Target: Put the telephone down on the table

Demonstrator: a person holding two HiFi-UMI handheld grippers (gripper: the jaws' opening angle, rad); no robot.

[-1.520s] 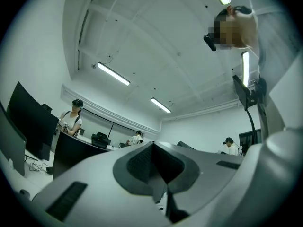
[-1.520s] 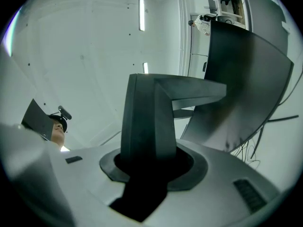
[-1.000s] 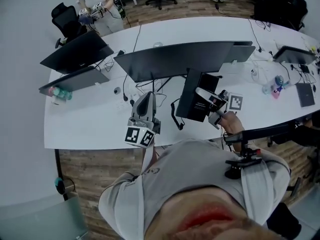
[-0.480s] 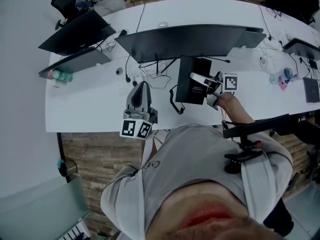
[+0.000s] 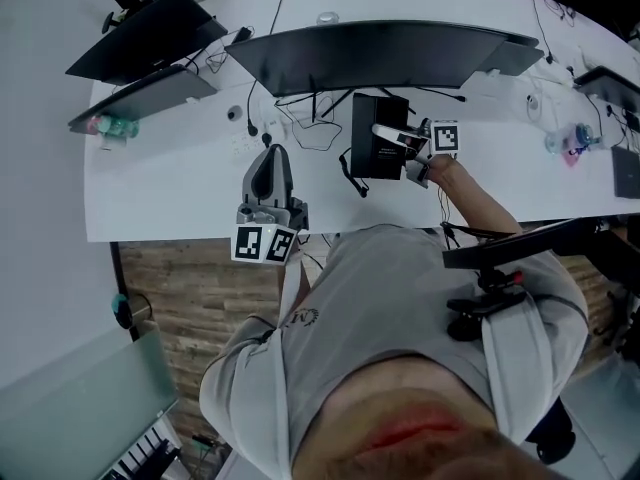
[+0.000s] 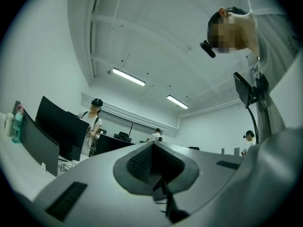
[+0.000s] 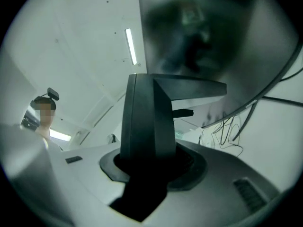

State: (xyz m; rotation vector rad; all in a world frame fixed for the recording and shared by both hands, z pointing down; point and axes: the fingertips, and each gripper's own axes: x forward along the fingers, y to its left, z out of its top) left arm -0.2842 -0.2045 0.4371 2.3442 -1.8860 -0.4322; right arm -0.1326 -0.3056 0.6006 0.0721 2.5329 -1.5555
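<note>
The right gripper [image 5: 388, 148] is clamped on the telephone [image 5: 375, 138], a black slab-like set; in the right gripper view it stands upright between the two jaws, which sit partly apart with their pads pressed to its sides. In the head view the telephone is over the white table [image 5: 180, 188], just in front of the stand of the wide curved monitor [image 5: 380, 53] and near a tangle of thin cables [image 5: 310, 133]. Whether its base touches the tabletop cannot be told from these views. A dark cord [image 5: 348, 173] loops down from its left side onto the table. The hand [image 5: 437, 171] holding this gripper reaches in from the near edge of the table. The left gripper [image 5: 269, 158] is well apart from the telephone, to its left, pointing out over the table near its front edge. Its own view shows the jaws closed together with nothing between them, aimed slightly upward at the ceiling lights and other desks. Two more monitors [image 5: 140, 38] stand at the table's far left, with a bottle [image 5: 105, 126] lying beside them
</note>
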